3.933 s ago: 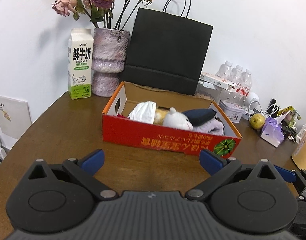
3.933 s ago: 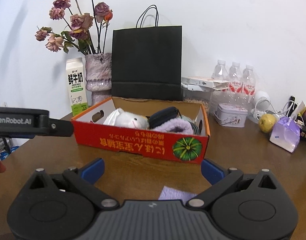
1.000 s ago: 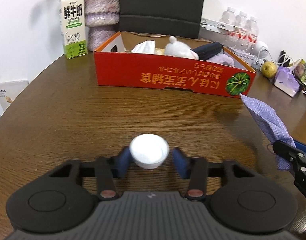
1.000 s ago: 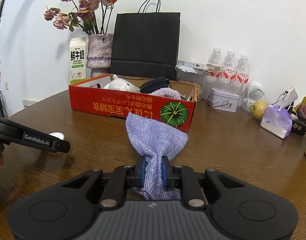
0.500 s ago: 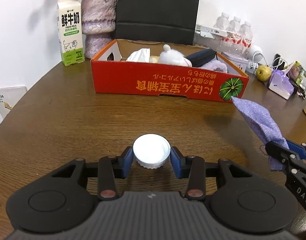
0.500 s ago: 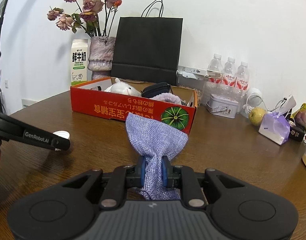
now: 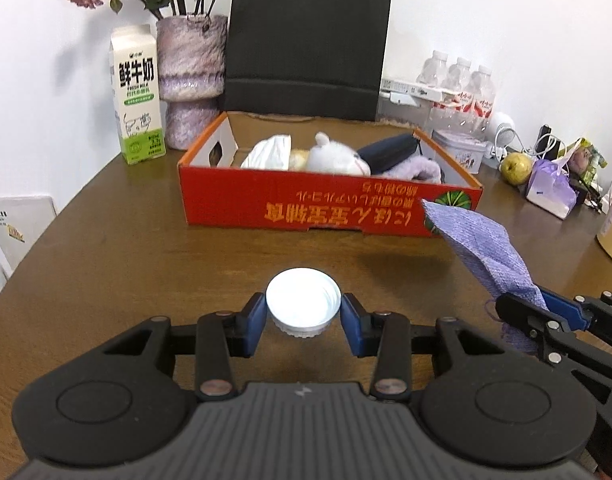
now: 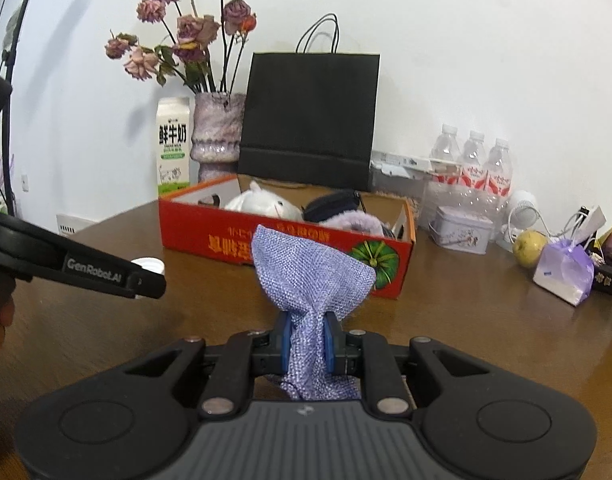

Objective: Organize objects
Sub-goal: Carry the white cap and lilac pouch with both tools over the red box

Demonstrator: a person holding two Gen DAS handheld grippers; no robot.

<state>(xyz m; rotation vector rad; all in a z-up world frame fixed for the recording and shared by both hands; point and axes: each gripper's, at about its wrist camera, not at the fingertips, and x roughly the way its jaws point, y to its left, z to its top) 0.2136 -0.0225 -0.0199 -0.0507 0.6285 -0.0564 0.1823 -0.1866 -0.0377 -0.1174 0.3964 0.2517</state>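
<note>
Left gripper (image 7: 303, 316): blue pads closed to a narrow span against both sides of a white bottle cap (image 7: 303, 307), which was held above the brown table (image 7: 145, 264), in front of the red cardboard box (image 7: 326, 210). Right gripper (image 8: 304, 340): fingers pinched nearly together on the bunched end of a purple mesh cloth (image 8: 310, 276); the rest of the cloth stood fanned out above the pads, short of the box front. Box contained a white plush toy (image 7: 334, 156) and a dark pouch (image 7: 388, 152).
</note>
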